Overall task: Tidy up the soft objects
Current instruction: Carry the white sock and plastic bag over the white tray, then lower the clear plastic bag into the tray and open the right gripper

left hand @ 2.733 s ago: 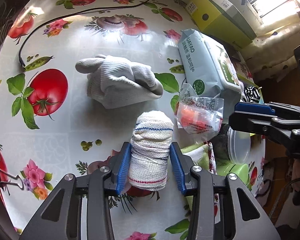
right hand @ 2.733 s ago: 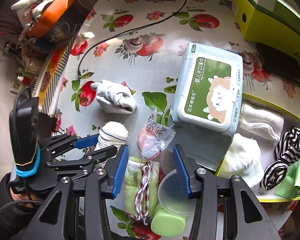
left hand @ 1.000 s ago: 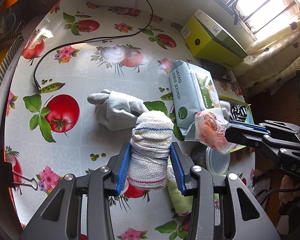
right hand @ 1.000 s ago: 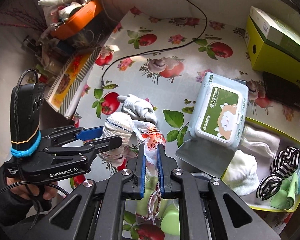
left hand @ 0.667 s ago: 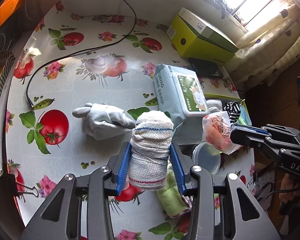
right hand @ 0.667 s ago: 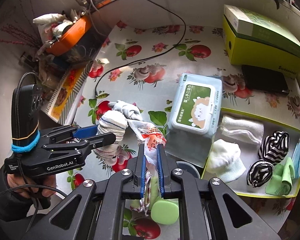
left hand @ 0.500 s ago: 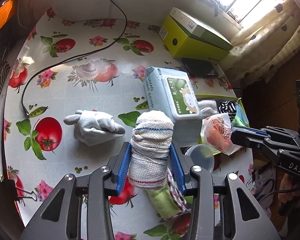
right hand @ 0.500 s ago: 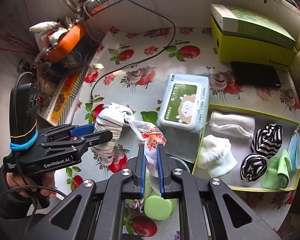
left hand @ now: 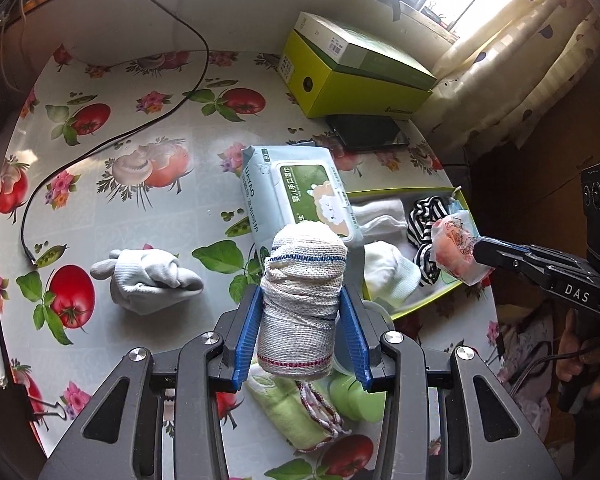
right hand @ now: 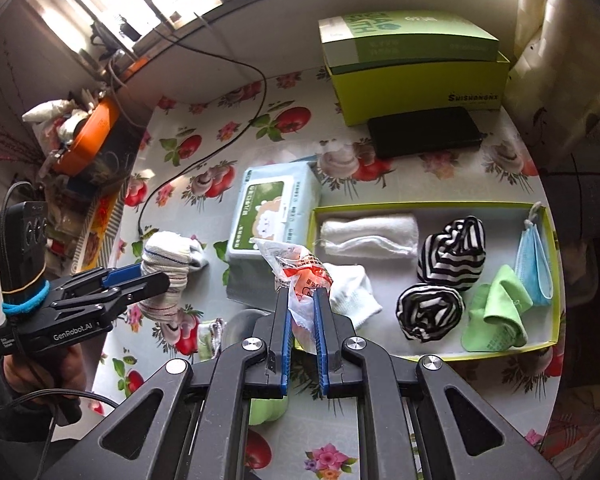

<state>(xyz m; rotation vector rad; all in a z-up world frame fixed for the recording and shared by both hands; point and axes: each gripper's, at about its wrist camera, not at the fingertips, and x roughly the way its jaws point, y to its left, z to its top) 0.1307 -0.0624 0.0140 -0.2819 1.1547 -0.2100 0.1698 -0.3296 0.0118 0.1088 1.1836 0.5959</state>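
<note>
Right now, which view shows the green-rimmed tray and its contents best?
The right wrist view: the whole tray is visible from above, with every item laid out. In the left wrist view the tray is partly hidden behind the rolled cloth and the plastic packet.

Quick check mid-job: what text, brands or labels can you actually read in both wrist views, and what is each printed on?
"GenRobot.AI": side of the left gripper.
"DAS": body of the right gripper.
"UNYAO": side of the wet wipes pack; its Chinese label is too small to read.
"SHISHONGNX", roughly: front of the yellow-green box; blurred.
Print on the plastic packet: unreadable.
</note>
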